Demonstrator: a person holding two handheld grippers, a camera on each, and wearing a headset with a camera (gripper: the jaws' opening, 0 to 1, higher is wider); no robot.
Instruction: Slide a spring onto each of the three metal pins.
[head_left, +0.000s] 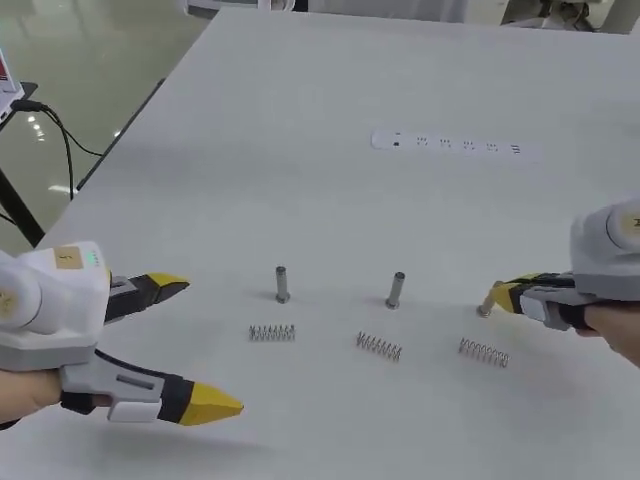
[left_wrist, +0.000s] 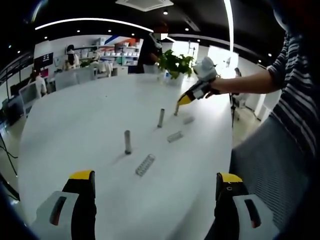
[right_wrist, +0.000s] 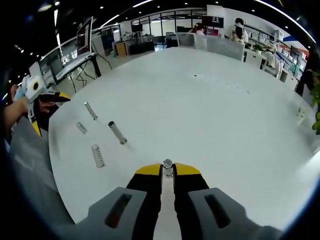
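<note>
the pale tabletop (head_left: 320, 100) is smooth and matt. the short cylindrical grey metal pins (head_left: 282, 284) carry a dull sheen, and the coiled wire springs (head_left: 272, 333) glint faintly. the left tool (head_left: 212, 345) and right tool (head_left: 497, 292) have matt grey-white plastic shells and glossy yellow tips.

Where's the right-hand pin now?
Head view, far right of the row: the pin is pinched in the right gripper, just behind the rightmost spring.

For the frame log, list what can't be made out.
Right gripper view: shaft of the right pin, hidden by the jaws of the right gripper.
Head view: coil ends of the springs, too small.
Head view: markings on the power strip, too small.
Head view: rear of left gripper, cut off at left edge.
</note>
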